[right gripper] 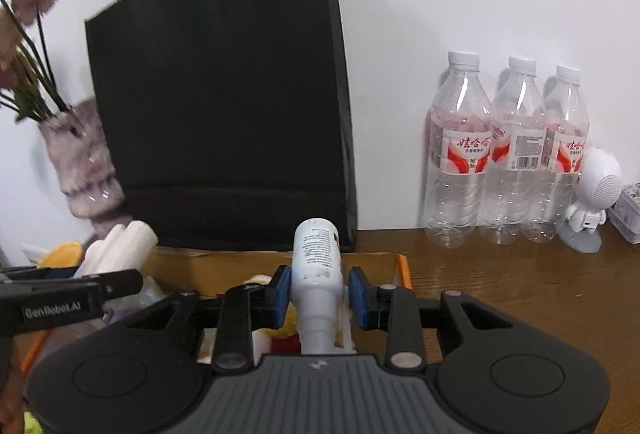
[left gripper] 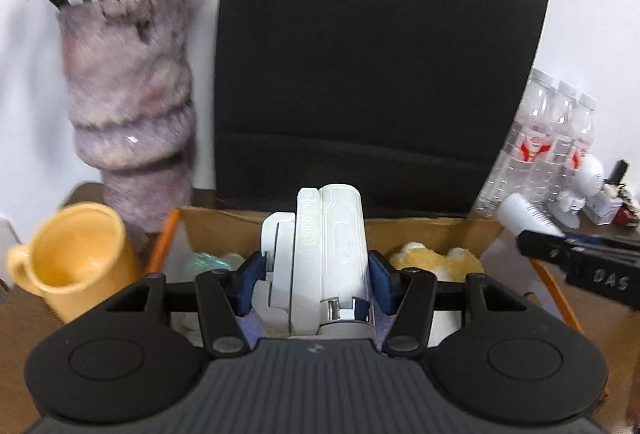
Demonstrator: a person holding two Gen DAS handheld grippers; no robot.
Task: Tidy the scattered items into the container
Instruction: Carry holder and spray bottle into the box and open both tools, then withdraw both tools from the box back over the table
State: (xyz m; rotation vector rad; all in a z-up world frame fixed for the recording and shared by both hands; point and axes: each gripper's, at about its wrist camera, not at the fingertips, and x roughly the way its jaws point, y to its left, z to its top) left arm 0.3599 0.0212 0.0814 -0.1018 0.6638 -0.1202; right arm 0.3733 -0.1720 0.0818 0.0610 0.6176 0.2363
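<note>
Left gripper (left gripper: 316, 284): my fingers clamp a white device (left gripper: 328, 258) over the cardboard box (left gripper: 432, 230). Right gripper (right gripper: 316, 298): I see fingers narrow around a white bottle (right gripper: 317, 266) above that box.

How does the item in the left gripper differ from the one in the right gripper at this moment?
The white ribbed device in the left gripper is wide and blocky, with a chrome band near its base; the white bottle in the right gripper is slim and round with small printed text. The device fills the gap between its pads; the bottle shows a sliver of space on its right. Both are white, point forward, and sit over the cardboard box.
</note>
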